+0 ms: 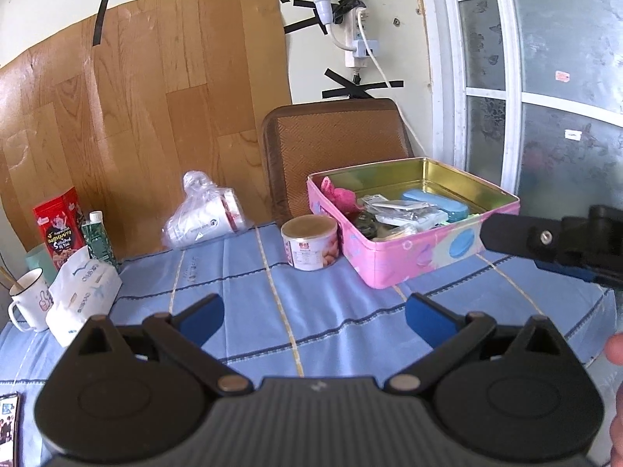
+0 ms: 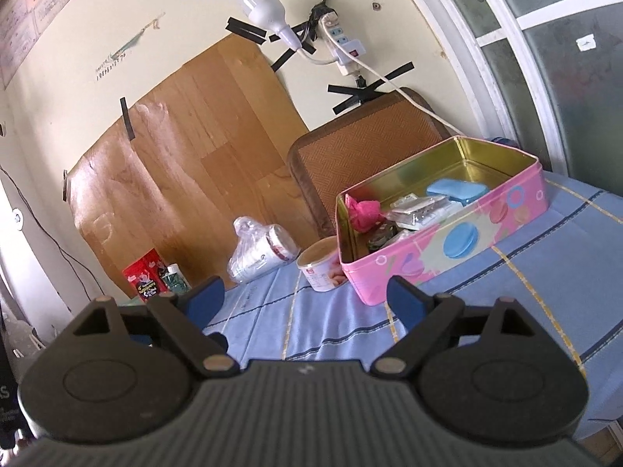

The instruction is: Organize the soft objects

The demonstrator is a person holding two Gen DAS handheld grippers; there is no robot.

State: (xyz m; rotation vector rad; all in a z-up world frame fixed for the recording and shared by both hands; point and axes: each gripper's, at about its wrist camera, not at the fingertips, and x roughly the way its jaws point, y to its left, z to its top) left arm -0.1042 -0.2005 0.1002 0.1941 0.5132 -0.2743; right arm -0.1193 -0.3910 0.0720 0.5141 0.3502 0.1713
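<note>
A pink tin box (image 1: 405,255) (image 2: 459,241) stands open on the blue tablecloth. Inside lie a pink soft toy (image 1: 342,196) (image 2: 364,212), a blue case (image 1: 434,200) (image 2: 455,190) and several plastic-wrapped items (image 1: 401,210). A white soft tissue pack (image 1: 83,294) sits at the left. My left gripper (image 1: 313,317) is open and empty above the cloth, in front of the box. My right gripper (image 2: 307,297) is open and empty, just short of the box's near corner; it also shows at the right edge of the left wrist view (image 1: 553,245).
A round can (image 1: 310,241) (image 2: 321,268) stands left of the box. A bagged white cup (image 1: 206,220) (image 2: 261,253) lies at the back. A mug (image 1: 27,305), a red snack pack (image 1: 58,231) and a green carton (image 1: 97,241) stand far left. A chair back (image 1: 335,144) is behind.
</note>
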